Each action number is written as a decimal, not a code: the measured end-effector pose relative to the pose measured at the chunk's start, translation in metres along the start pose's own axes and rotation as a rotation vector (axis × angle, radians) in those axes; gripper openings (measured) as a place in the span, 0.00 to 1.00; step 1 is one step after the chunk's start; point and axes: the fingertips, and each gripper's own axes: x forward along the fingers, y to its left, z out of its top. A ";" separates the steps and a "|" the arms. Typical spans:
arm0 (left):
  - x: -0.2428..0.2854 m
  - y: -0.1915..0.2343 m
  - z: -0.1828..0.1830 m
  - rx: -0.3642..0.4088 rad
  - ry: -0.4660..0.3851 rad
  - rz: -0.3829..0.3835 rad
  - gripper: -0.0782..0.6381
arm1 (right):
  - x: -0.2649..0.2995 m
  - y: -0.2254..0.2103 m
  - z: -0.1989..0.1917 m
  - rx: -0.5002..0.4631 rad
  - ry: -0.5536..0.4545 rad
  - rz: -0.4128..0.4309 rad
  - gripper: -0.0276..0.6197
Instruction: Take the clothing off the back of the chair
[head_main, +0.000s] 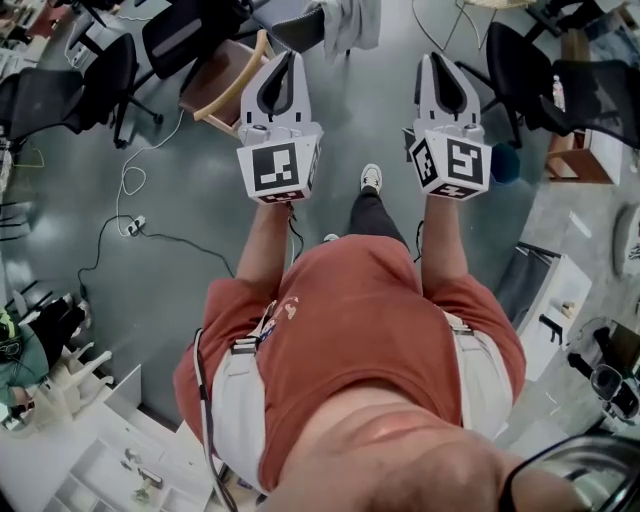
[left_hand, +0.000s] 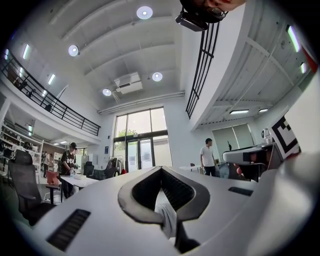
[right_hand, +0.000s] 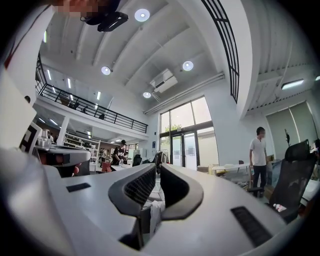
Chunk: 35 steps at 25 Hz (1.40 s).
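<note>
The pale grey, crumpled cloth garment (head_main: 352, 25) hung draped over the back of 1 dark office chair (head_main: 297, 30), its loose folds drooping down the chair's side, still unremoved.

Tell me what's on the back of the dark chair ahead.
A pale grey garment is draped over the dark chair. It covers the backrest, so nothing beneath it shows.

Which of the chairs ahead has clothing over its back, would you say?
The dark chair at the head view's top centre, draped with a pale garment; the wooden-framed chair beside it is bare.
</note>
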 end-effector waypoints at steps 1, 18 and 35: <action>0.011 0.000 -0.001 0.004 0.002 0.006 0.13 | 0.010 -0.007 -0.001 0.004 0.001 0.002 0.11; 0.225 -0.031 0.005 0.023 -0.028 0.059 0.13 | 0.182 -0.148 0.001 0.013 -0.012 0.064 0.11; 0.301 -0.003 -0.022 0.055 0.009 0.148 0.13 | 0.276 -0.170 -0.031 0.053 0.014 0.149 0.11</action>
